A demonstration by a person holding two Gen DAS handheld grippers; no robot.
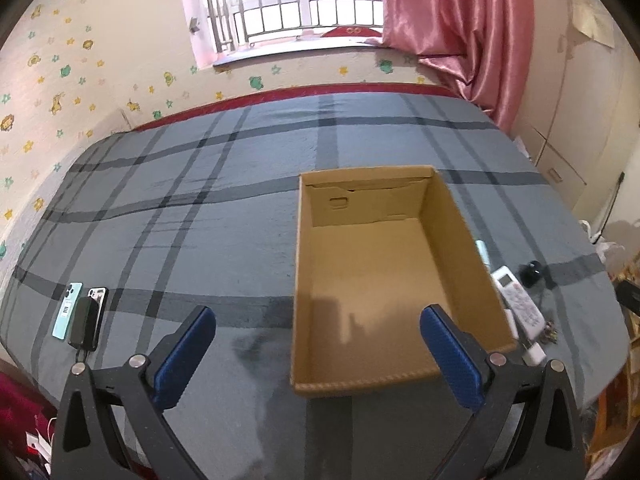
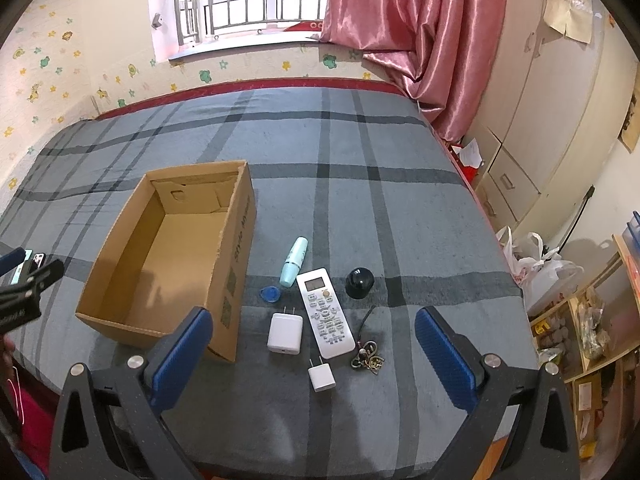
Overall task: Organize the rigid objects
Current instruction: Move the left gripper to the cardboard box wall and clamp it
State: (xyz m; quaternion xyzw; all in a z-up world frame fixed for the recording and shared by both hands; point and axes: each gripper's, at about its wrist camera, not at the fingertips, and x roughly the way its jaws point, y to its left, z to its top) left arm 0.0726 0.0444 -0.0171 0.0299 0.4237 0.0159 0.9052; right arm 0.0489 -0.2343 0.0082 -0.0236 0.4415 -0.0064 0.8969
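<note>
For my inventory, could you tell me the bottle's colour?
The bottle is pale mint green, clearest in the right wrist view.

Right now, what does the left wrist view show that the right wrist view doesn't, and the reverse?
Left only: a black slab-shaped gadget lying across two phones.
Right only: blue oval key fob, large white plug charger, black dome-shaped object in full.
Both: empty brown cardboard box, white remote control, grey plaid blanket.

A cardboard box (image 2: 168, 256) sits on the bed (image 2: 400, 208), left of centre. To its right lie a remote (image 2: 325, 312), two chargers (image 2: 285, 333), keys (image 2: 370, 358). Phones (image 1: 82, 314) lie lower left.
</note>
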